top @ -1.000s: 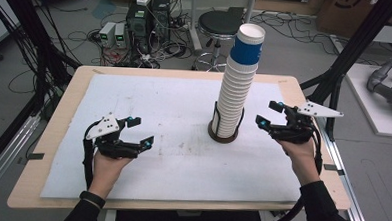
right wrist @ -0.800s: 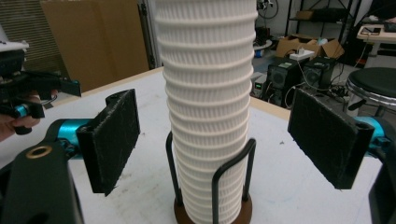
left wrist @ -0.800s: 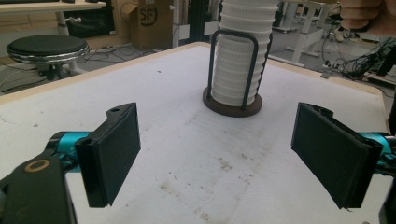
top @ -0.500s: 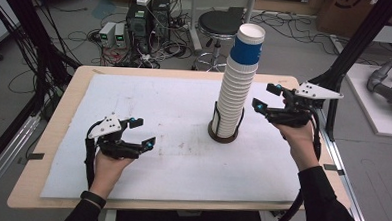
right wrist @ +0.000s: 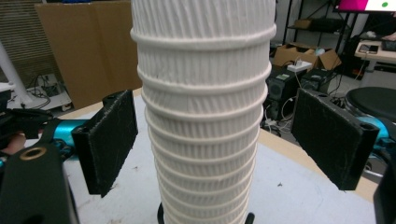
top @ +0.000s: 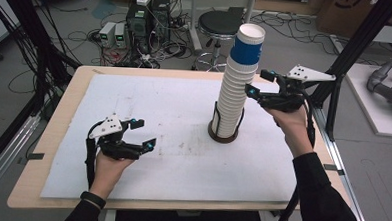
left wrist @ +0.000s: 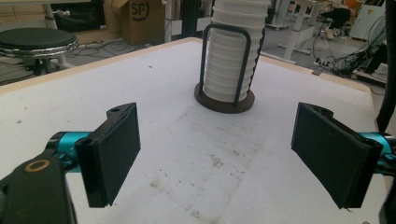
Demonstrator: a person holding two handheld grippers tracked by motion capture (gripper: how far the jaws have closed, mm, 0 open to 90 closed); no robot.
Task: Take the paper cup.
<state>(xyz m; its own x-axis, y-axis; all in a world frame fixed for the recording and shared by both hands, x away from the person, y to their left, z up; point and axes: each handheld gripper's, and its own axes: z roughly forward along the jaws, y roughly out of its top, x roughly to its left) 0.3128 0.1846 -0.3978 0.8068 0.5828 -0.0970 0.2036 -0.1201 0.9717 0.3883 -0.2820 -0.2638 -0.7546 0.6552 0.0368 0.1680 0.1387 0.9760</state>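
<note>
Right claw has risen beside cup stack, spreading wider, empty; left claw unmoved, spread.

Place: robotics lab or research workshop.
Floor: bare grey, strewn with tangled cables.
Equipment: computer tower and small power boxes behind the table.
Frame: black metal struts around the work area.
Seating: round black stool.
Storage: cardboard boxes, shelves and desks farther off.
</note>
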